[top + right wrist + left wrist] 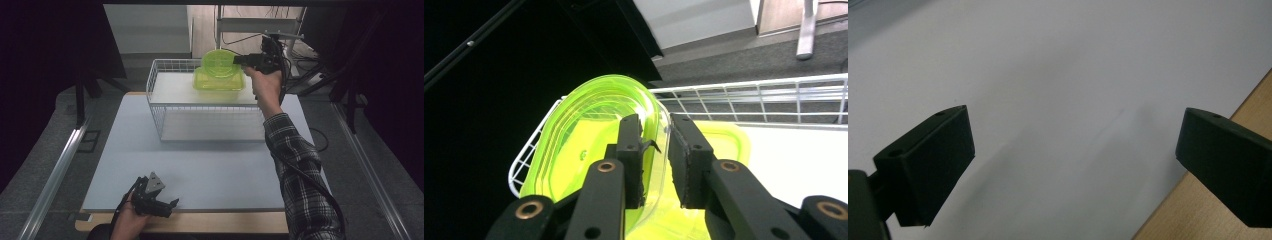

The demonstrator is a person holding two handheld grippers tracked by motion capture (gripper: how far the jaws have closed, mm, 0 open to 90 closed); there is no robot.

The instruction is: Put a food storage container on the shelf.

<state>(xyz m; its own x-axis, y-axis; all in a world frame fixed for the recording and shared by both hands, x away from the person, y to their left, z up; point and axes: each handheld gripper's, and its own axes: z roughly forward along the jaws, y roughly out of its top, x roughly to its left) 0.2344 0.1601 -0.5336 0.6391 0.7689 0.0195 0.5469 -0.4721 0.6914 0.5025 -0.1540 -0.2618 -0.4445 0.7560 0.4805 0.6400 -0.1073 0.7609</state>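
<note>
A clear lime-green plastic bowl (218, 62) is held tilted on its side above the top shelf of a white wire rack (165, 95). My right gripper (239, 59) is shut on the bowl's rim (663, 131), one jaw inside and one outside. Beneath the bowl a matching green rectangular container (220, 82) sits on the top shelf, seen also in the right gripper view as a container (729, 145). My left gripper (167, 206) rests near the table's front edge, wide open with nothing between its fingers (930, 165).
The white table mat (200, 160) lies between the rack and the front wooden edge (1198, 210). Behind the rack are a metal stand and cables (280, 30). Dark stands flank the table on both sides.
</note>
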